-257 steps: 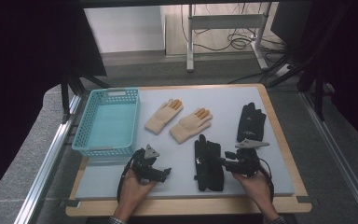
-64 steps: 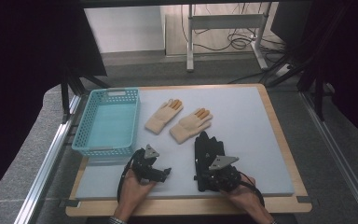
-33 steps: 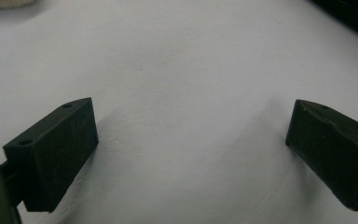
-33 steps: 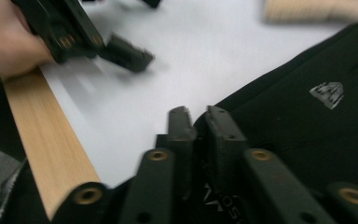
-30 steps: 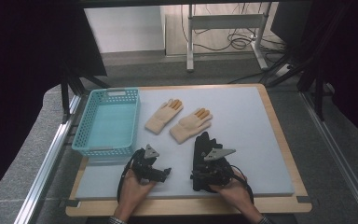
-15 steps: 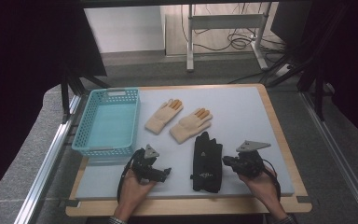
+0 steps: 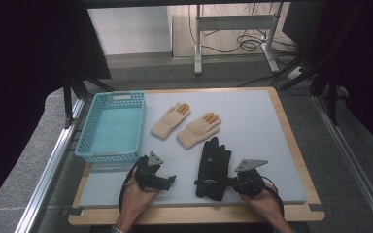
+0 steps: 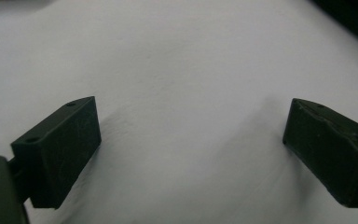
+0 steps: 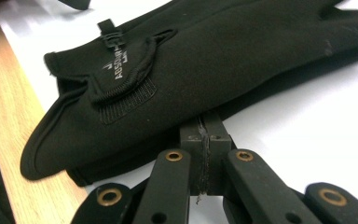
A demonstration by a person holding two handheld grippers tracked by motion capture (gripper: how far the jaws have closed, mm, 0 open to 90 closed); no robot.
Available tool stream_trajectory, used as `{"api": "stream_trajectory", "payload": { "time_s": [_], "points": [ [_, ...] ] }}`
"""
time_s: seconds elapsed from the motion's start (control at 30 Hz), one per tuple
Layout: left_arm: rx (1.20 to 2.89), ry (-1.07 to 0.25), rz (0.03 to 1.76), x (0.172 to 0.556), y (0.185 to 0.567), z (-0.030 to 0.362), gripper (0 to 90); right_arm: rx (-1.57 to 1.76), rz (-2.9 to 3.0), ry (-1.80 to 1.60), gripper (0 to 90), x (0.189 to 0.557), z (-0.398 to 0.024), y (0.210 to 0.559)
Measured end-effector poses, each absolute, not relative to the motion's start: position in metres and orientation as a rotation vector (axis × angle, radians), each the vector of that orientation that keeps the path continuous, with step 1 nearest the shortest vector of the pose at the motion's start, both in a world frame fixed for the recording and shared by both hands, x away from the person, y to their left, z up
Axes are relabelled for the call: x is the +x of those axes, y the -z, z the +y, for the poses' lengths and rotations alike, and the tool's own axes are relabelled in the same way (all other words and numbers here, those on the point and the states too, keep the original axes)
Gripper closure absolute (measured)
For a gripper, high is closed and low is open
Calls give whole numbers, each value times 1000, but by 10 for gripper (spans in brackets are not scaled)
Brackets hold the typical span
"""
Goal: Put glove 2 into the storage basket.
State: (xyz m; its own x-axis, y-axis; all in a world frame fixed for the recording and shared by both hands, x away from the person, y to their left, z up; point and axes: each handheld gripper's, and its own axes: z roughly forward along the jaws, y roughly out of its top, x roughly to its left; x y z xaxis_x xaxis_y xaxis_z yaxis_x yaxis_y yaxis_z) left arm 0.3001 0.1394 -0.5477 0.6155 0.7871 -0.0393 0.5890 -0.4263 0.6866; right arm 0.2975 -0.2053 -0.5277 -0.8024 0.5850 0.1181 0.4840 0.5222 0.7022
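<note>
Black gloves (image 7: 213, 169), tan gloves (image 7: 184, 124), turquoise basket (image 7: 111, 127), pale-grey mat (image 7: 257, 126).

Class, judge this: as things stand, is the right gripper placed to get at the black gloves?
Probably yes. The right gripper sits right at the cuff edge of the black gloves, jaws shut, with bare mat around and nothing between them; whether glove fabric is pinched is unclear.

- Black gloves (image 9: 223, 60), centre of the right gripper view: matt knit cloth, showing a stitched patch and a ribbed cuff.
- Tan gloves (image 7: 184, 125), middle of the high view: soft cloth, looking fuzzy.
- Basket (image 7: 93, 127), left: glossy teal plastic mesh.
- Mat (image 7: 252, 111): smooth and matt, pale grey.
- Board (image 9: 9, 121), left edge: showing light wood grain.
- Right gripper (image 9: 204, 140): matt black, showing brass-coloured rivets.
</note>
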Motion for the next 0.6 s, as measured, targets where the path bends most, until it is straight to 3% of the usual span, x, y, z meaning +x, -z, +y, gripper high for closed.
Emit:
{"api": "stream_trajectory", "payload": {
  "time_s": [0.6],
  "points": [
    [2141, -389, 1118, 298, 550, 154, 21, 864, 2626, -1168, 862, 309, -151, 532]
  ]
}}
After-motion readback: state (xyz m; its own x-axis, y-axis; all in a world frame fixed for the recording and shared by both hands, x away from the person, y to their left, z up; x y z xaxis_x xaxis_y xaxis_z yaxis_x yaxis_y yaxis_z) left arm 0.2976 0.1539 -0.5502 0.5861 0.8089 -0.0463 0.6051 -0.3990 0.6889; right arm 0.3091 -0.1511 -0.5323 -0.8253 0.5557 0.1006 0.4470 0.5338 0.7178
